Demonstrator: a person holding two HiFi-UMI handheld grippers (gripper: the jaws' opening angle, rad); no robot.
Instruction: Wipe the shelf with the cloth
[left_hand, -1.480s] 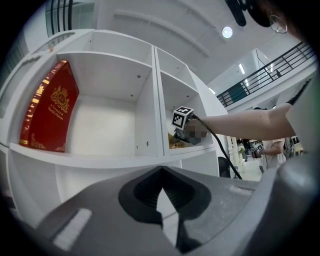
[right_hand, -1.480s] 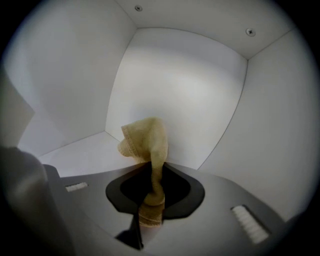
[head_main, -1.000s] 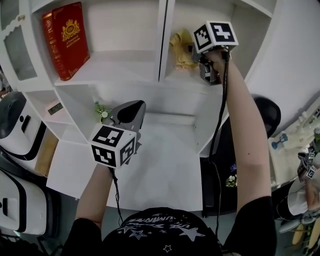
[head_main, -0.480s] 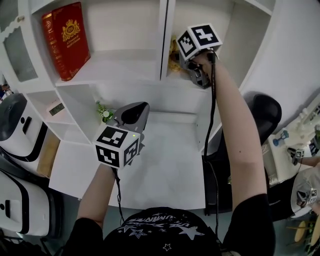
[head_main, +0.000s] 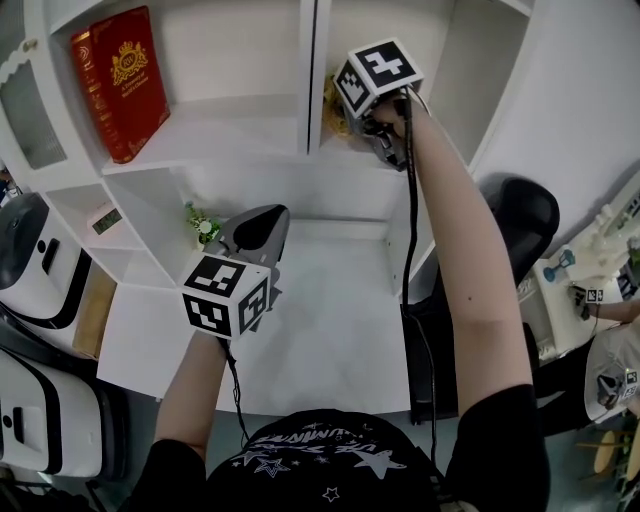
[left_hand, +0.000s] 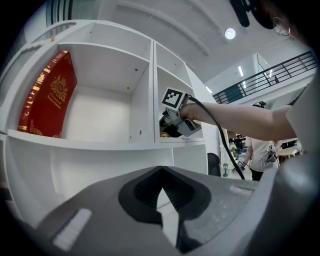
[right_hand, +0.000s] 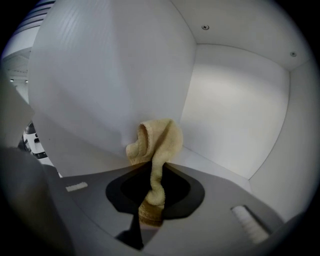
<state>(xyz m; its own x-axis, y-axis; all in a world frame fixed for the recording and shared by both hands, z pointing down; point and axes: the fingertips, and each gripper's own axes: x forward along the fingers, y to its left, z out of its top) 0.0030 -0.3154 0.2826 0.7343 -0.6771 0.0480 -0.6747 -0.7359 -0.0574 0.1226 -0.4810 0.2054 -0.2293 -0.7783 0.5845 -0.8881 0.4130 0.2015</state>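
Compared with a second earlier, the right tool (head_main: 347, 117) has been carried leftward across the upper right compartment, and the cloth (head_main: 331, 104) has been brought against the divider (head_main: 311, 80). The left tool (head_main: 268, 222) is held much where it was, low over the worktop (head_main: 330, 320), with its jaws together and nothing between them.

In the right gripper view the jaws are clamped on a twisted strand of the yellow cloth (right_hand: 158, 141). The rest is bunched into a knot at the corner where the divider (right_hand: 110, 85) meets the shelf (right_hand: 212, 164).

Several risks can be judged from this:
- Only a narrow strand is gripped, so the cloth could be dragged out of the jaws if it is rubbed hard against the board.
- Because the cloth is bunched, little of the surface is covered in each pass, and strips may be left unwiped.
- The divider could be struck or scraped by the jaw tips if the stroke is pushed further left.
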